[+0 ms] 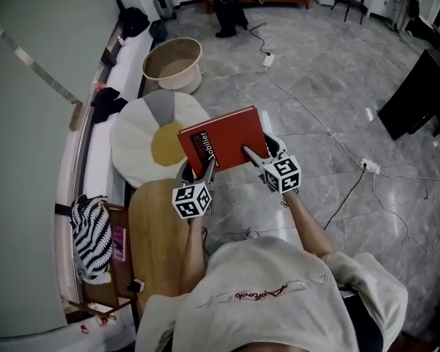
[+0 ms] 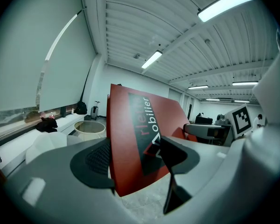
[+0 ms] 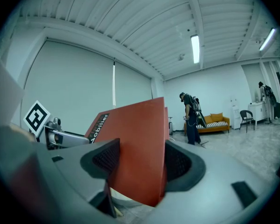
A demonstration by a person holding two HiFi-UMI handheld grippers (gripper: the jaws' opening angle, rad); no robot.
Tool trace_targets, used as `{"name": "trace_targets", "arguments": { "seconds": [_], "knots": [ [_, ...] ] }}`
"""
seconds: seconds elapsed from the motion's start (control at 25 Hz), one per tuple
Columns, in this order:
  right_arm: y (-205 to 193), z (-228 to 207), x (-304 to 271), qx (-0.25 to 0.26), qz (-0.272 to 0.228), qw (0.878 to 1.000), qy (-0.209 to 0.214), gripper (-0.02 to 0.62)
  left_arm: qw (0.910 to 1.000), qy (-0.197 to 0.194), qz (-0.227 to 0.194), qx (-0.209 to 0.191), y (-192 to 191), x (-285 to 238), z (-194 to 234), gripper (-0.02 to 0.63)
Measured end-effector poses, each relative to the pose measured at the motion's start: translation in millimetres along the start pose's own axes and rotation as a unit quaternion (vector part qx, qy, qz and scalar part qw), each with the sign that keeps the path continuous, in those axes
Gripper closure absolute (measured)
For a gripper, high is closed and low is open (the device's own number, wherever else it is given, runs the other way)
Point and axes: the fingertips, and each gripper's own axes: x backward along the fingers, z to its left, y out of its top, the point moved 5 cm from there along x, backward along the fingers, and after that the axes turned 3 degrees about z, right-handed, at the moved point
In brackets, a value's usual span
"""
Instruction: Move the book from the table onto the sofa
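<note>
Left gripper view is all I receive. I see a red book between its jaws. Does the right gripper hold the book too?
Observer: Yes. In the right gripper view, the right gripper has both jaws closed on the red book.
Operator: Is the book on the table?
Observer: No. The head view shows it in the air, past the end of the wooden table and partly over a round white flower-shaped cushion.
Operator: Is any sofa in sight?
Observer: An orange sofa stands at the far wall, with a person in front of it.
</note>
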Motion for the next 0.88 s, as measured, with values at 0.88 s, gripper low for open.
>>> {"name": "trace_targets", "arguments": {
  "seconds": [0.88],
  "knots": [
    [12.1, -69.7, -102.2, 0.000, 0.008, 1.000, -0.023, 0.331, 0.9997, -0.025, 0.006, 0.002, 34.4, -116.7, 56.7, 0.296]
  ]
}}
